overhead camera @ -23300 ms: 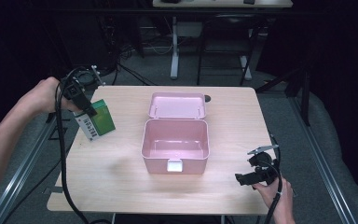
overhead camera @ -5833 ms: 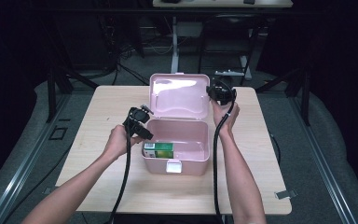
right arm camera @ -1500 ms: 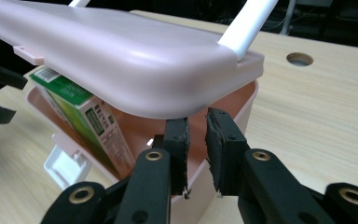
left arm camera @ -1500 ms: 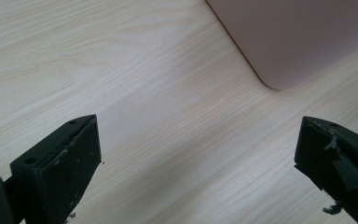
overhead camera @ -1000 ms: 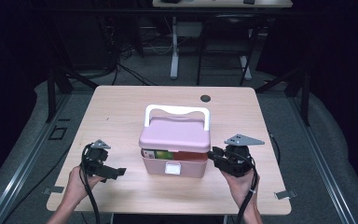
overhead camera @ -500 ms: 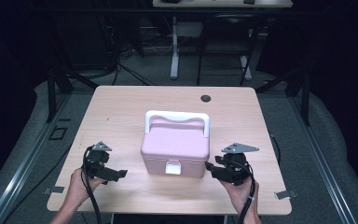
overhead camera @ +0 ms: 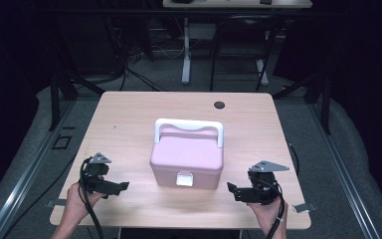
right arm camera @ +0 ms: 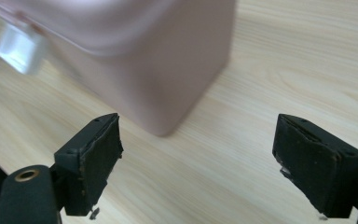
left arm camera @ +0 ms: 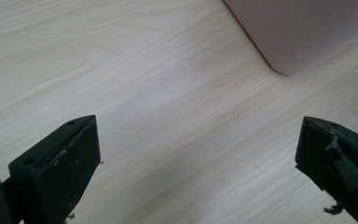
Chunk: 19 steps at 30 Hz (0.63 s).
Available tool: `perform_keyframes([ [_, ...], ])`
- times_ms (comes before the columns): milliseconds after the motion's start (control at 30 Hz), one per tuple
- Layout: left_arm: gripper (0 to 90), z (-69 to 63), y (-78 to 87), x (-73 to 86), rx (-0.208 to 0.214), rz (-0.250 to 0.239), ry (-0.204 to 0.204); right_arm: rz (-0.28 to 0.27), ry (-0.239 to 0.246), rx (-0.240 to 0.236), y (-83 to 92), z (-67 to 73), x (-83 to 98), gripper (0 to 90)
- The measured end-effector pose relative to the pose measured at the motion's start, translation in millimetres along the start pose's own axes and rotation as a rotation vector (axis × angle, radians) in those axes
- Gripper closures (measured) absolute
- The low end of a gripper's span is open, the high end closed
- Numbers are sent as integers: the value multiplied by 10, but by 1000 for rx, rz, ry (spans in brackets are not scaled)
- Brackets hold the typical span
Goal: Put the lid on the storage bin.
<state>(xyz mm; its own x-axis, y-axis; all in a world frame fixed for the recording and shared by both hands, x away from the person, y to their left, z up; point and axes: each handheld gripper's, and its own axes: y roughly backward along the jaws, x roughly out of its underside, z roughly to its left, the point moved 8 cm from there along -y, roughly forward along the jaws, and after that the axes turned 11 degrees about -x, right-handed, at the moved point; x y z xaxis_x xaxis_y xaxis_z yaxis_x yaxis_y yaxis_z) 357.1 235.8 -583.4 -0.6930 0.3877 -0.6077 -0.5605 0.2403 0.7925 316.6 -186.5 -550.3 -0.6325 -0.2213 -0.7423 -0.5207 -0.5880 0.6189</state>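
Pink box [overhead camera: 187,159]: it stands in the middle of the table [overhead camera: 129,119], lid closed, white handle [overhead camera: 189,125] raised behind the lid, white latch [overhead camera: 182,179] on the front side.
Right gripper [overhead camera: 234,189]: on the table, just beside the box on its right front corner, not touching it. Its jaws have just been opening and now stand wide, with nothing between them.
Left gripper [overhead camera: 124,186]: near the box on its left front side, apart from it. The jaws are wide apart and hold nothing.
Black round spot [overhead camera: 220,105]: on the table behind the box, well apart.
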Motion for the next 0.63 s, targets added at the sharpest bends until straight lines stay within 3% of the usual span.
perform_keyframes([
  [100, 0, 88, 14, 63, -12, -5, 25, 19, -17, 39, 59, -157, 127, 82],
  [300, 0, 229, 44, 187, -32, -11, 60, -5, -59, 97, 176, -390, 292, 29],
  [467, 1, 291, 63, 249, -41, -23, 72, -16, -64, 133, 225, -509, 392, 0],
  [633, 0, 305, 41, 292, -41, -23, 74, -18, -89, 140, 238, -570, 449, 0],
])
